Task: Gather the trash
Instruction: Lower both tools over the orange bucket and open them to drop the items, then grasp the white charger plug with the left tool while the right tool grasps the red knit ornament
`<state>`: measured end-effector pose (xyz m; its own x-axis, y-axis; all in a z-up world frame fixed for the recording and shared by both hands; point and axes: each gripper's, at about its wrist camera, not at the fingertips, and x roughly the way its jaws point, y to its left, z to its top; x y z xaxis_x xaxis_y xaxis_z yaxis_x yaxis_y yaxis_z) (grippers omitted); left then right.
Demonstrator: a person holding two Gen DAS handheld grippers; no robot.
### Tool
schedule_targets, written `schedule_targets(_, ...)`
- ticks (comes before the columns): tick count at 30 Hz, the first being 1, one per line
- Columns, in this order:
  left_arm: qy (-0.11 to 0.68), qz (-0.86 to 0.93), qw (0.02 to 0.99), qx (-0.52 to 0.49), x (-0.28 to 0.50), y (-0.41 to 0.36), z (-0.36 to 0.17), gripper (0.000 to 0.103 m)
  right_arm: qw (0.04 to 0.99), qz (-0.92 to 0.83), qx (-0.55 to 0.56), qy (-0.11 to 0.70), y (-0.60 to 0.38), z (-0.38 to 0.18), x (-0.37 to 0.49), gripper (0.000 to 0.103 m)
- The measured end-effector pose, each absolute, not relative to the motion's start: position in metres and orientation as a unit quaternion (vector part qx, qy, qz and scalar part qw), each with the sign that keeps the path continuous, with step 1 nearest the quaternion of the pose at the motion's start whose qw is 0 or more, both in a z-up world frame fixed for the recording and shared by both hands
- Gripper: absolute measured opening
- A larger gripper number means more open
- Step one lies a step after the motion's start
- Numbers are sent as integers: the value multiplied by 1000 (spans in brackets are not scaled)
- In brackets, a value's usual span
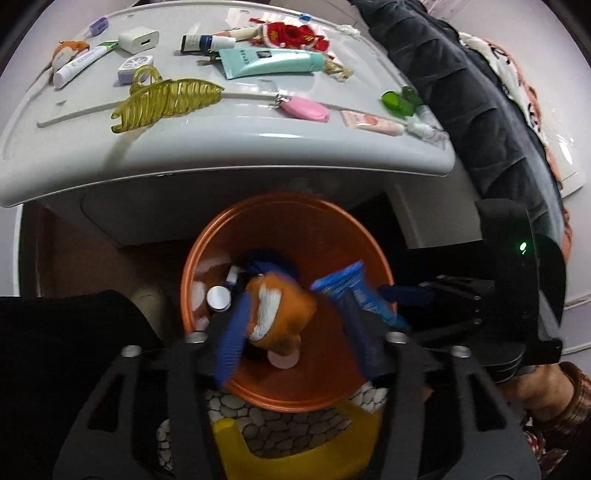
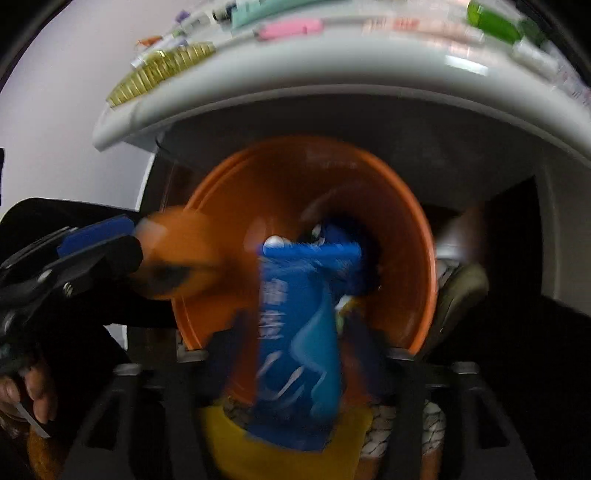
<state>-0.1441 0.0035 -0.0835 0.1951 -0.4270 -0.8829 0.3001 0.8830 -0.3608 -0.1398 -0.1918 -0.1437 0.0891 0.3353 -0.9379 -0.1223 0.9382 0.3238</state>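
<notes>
An orange bin (image 1: 317, 229) stands on the floor below the white counter; it also shows in the right wrist view (image 2: 413, 229). My left gripper (image 1: 295, 332) holds an orange and white plush toy (image 1: 280, 314) over the bin's mouth, though there is a gap on the right side. My right gripper (image 2: 295, 347) is shut on a blue tube (image 2: 295, 332) and holds it over the bin; that tube also shows in the left wrist view (image 1: 354, 291). A small bottle with a silver cap (image 1: 218, 297) and other items lie inside the bin.
The white counter (image 1: 258, 147) above carries a yellow hair claw (image 1: 166, 101), a teal tube (image 1: 273, 61), a pink case (image 1: 306, 109), a green bottle (image 1: 397, 101), a white charger (image 1: 138, 40) and a red ornament (image 1: 291, 35). A dark jacket (image 1: 461, 92) hangs at right. A yellow stool (image 1: 295, 454) stands below.
</notes>
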Motion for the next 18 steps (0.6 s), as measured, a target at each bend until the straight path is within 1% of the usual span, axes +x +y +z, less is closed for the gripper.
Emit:
schedule_targets(1, 590, -225, 774, -47, -143, 5, -85, 60, 739, 152, 87, 651, -195, -140, -137, 83)
schedule_targets(2, 590, -221, 775, -48, -142, 7, -85, 60, 746, 149, 100, 641, -202, -133, -132, 84)
schedule_targets(6, 574, -205, 789, -80, -129, 22, -72, 61, 765, 138, 132, 615, -221, -109, -115, 86)
schedule_targets(9, 539, -186, 816, -95, -109, 40, -50, 61, 780, 143, 152, 590, -232, -83, -95, 88)
schedule_targets(11, 507, -154, 841, -109, -77, 57, -23, 61, 795, 145, 154, 568, -231, -60, -77, 89)
schedule_targets(12, 498, -144, 848, -113, -67, 62, -16, 64, 804, 145, 151, 556, -231, -49, -66, 89)
schedule_targets(13, 484, -122, 859, -112, -45, 69, -4, 67, 818, 140, 142, 539, -230, -34, -52, 92)
schedule_targets(14, 477, -103, 866, -110, -28, 71, 1, 68, 828, 134, 135, 527, -230, -24, -43, 94)
schedule_targets(16, 471, -73, 871, -121, 13, 75, 6, 68, 848, 122, 126, 501, -231, -8, -30, 96)
schedule_targets(18, 486, -45, 864, -125, 52, 74, -4, 68, 861, 109, 122, 482, -233, 4, -11, 96)
